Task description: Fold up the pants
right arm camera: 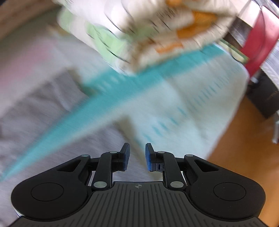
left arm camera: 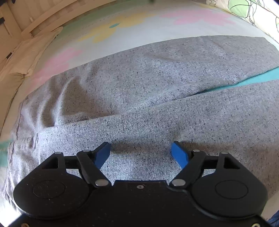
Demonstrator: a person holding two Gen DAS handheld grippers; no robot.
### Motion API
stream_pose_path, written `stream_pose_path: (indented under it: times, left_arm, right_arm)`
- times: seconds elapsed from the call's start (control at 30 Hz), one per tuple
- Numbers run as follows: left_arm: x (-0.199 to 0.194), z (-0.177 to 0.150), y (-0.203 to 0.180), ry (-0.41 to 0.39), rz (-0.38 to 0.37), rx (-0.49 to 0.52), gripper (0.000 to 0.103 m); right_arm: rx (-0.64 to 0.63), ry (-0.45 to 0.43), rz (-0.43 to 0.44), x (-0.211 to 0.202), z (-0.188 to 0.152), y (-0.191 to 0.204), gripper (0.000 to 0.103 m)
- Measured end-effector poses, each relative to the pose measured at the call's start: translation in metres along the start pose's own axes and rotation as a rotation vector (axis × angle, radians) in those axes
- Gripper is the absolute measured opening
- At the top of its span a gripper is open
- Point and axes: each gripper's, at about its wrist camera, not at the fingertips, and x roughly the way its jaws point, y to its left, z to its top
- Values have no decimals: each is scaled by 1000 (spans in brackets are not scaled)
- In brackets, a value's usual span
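Grey speckled pants (left arm camera: 139,83) lie flat across a bed, waistband at the left, two legs running right with a teal strip of sheet between them. My left gripper (left arm camera: 140,148) is open and empty, its blue fingers (left arm camera: 102,153) low over the near leg close to the waist. In the blurred right wrist view the pants (right arm camera: 43,111) lie at the left. My right gripper (right arm camera: 137,153) hovers over the end of the near leg, its jaws a narrow gap apart with nothing between them.
The bed sheet (left arm camera: 122,22) has pastel flower patches. A cream pillow (left arm camera: 26,57) and wooden headboard (left arm camera: 22,15) are at the far left. A folded floral quilt (right arm camera: 148,31) lies beyond the leg ends. The bed edge and orange floor (right arm camera: 244,148) are at the right.
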Motion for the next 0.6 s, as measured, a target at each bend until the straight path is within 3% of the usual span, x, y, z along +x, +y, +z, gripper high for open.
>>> stream_pose_path:
  times: [0.2, 0.43, 0.6]
  left_arm:
    - [-7, 11, 14, 22, -48, -74, 62]
    - [-35, 49, 40, -46, -24, -105, 62]
    - [-49, 82, 62, -108, 29, -93, 60]
  right_arm:
    - [-120, -50, 187, -21, 1, 60, 20]
    - [-158, -70, 286, -28, 1, 126, 20]
    - [-294, -53, 385, -27, 6, 179, 20]
